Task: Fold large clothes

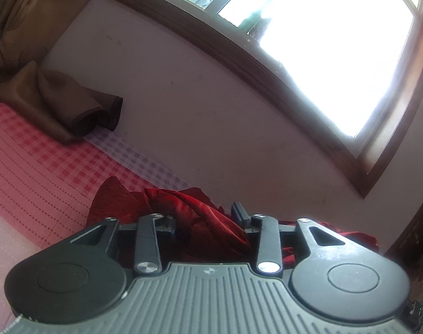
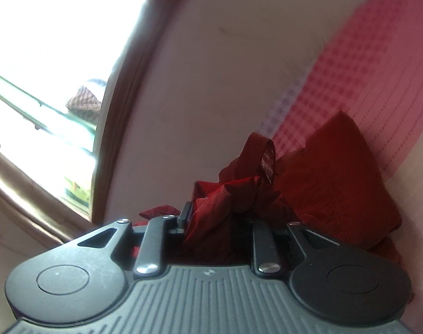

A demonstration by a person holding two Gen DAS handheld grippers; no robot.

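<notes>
Red garment (image 1: 189,211) is seen bunched in a crumpled heap on the checked bedspread (image 1: 44,150), at the bed edge along the wall, below the window (image 1: 308,41). No flat fold is visible; most folding is judged left. Cloth lies between the part-spread jaws of the left gripper (image 1: 208,222) and right gripper (image 2: 211,220); pad contact cannot be told.
</notes>
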